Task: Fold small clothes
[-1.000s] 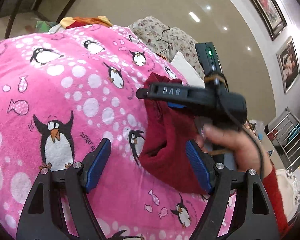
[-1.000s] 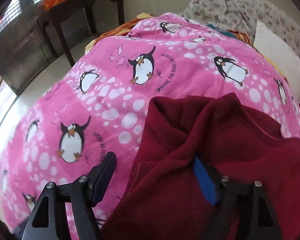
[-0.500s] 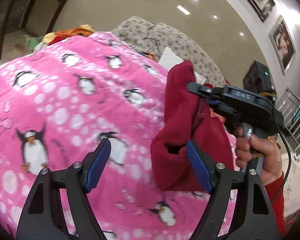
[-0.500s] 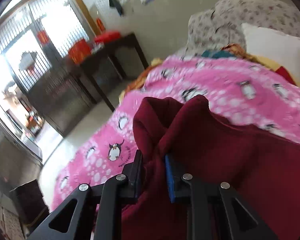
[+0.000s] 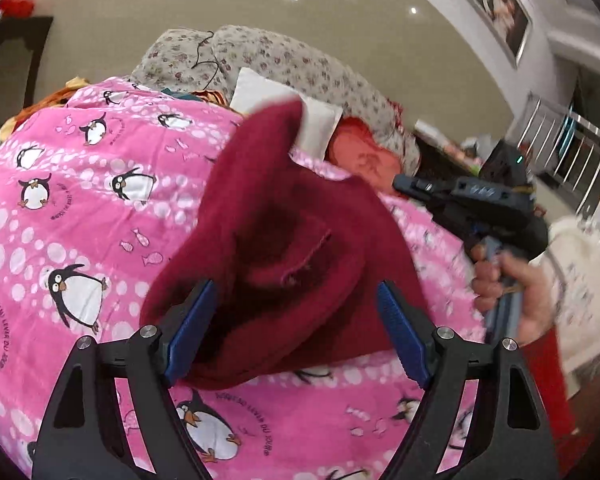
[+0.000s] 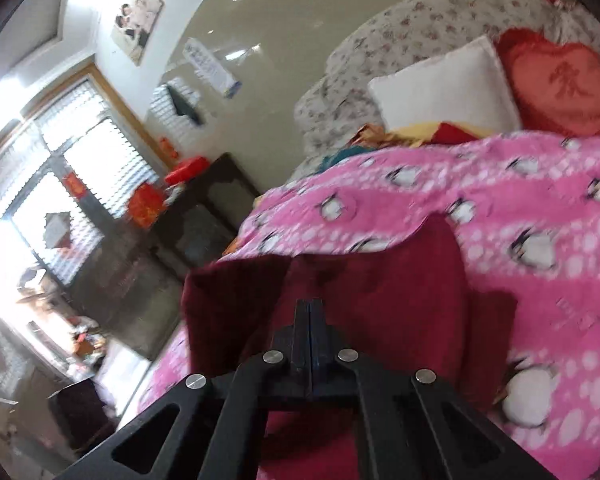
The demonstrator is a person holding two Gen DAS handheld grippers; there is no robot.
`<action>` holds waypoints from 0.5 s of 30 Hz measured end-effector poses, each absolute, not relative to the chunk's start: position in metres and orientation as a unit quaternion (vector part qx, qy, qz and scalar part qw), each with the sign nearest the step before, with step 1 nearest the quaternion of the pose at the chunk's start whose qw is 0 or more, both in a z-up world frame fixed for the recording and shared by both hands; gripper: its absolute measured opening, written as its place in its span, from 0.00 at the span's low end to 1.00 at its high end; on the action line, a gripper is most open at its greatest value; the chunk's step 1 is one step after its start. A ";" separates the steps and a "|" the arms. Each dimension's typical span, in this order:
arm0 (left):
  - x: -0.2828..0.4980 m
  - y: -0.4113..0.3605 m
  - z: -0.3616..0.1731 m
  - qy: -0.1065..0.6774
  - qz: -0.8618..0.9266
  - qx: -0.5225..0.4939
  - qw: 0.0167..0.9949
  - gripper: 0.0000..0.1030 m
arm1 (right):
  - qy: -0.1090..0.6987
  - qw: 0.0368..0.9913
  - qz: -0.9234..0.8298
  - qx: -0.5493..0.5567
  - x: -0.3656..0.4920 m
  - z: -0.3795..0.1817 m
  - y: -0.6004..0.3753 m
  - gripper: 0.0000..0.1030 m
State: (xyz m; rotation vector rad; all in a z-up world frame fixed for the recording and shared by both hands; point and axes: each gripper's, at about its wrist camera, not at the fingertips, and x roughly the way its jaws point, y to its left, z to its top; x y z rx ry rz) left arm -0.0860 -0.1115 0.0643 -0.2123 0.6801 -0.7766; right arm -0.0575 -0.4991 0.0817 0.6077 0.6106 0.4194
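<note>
nearest in the left wrist view, the left gripper (image 5: 294, 320) stands with its jaws spread wide, its blue pads (image 5: 398, 334) on either side of the low hanging end of a dark red garment (image 5: 284, 224); whether the pads touch the cloth cannot be told, and they do not pinch it. the garment hangs in the air above a pink penguin-print blanket (image 5: 80, 208), stretched up toward the right, where a hand (image 5: 512, 292) grips the handle of the right gripper (image 5: 410, 186). in the right wrist view the right gripper (image 6: 309, 312) has its jaws pressed together, and the red cloth (image 6: 380, 292) lies around and beyond its tip, seemingly pinched there, though the contact itself is hidden. the blanket (image 6: 480, 200) spreads out past it. farther back sit a white pillow (image 6: 444, 88), a red heart-shaped cushion (image 6: 560, 88) and floral bedding (image 6: 380, 40). beyond, a dark table (image 6: 204, 200) stands by a bright window (image 6: 60, 160), and framed pictures (image 5: 500, 4) hang on the wall.
</note>
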 end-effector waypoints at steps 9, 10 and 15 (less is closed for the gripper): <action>-0.080 -0.104 0.053 0.338 -0.368 -0.106 0.860 0.79 | 0.352 0.863 0.172 0.318 -0.041 0.045 -0.464 0.63; -0.080 -0.103 0.052 0.341 -0.367 -0.107 0.859 0.79 | 0.360 0.860 0.173 0.318 -0.039 0.042 -0.460 0.63; -0.076 -0.075 0.048 0.337 -0.354 -0.154 0.859 0.79 | 0.354 0.848 0.222 0.325 -0.014 0.058 -0.417 0.63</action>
